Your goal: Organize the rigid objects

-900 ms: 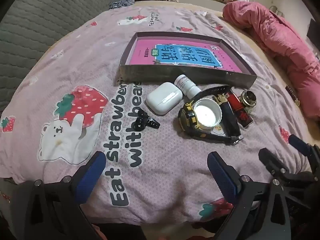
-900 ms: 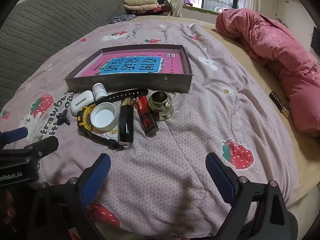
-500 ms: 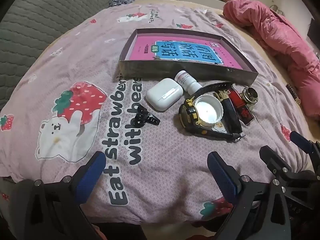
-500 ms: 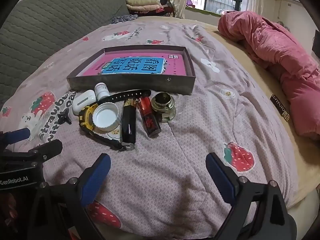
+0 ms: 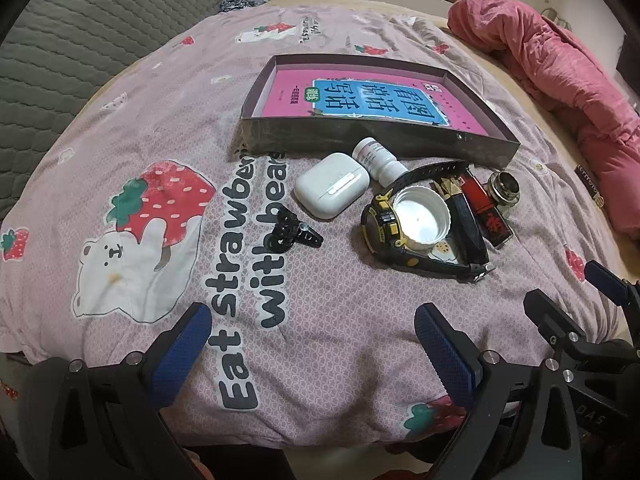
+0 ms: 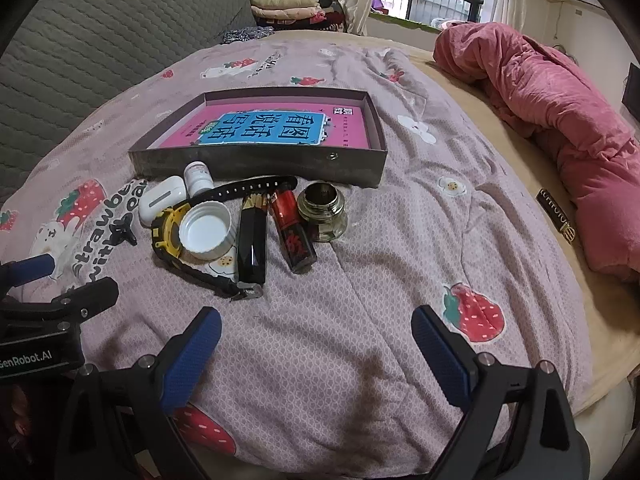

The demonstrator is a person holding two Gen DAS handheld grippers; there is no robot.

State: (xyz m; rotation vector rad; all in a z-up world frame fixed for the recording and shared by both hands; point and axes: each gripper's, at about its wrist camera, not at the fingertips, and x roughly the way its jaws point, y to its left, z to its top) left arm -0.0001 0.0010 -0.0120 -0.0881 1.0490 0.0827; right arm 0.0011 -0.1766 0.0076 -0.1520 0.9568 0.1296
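Observation:
Small items lie in a cluster on the bedspread before a shallow grey box (image 5: 368,136) (image 6: 256,162) holding a pink book (image 5: 372,96). In the left wrist view: a white earbud case (image 5: 331,184), a white pill bottle (image 5: 376,161), a black clip (image 5: 292,230), a black-and-yellow watch (image 5: 384,228), a white cap (image 5: 420,220), a black tube (image 5: 464,220), a red tube (image 5: 486,210) and a glass jar (image 5: 503,194). The right wrist view shows the cap (image 6: 205,230), black tube (image 6: 253,236), red tube (image 6: 293,232) and jar (image 6: 323,212). My left gripper (image 5: 308,344) and right gripper (image 6: 316,344) are open, empty, short of the cluster.
A pink quilt (image 6: 560,120) lies bunched along the bed's right side. A grey quilted headboard (image 6: 100,48) rises at the left. Folded clothes (image 6: 288,6) sit at the far end by a window. The bed's near edge lies just under both grippers.
Both grippers have lifted and tilted slightly, so the box and cluster sit a little lower in each view. Nothing on the bed has moved. Both jaws stay open.

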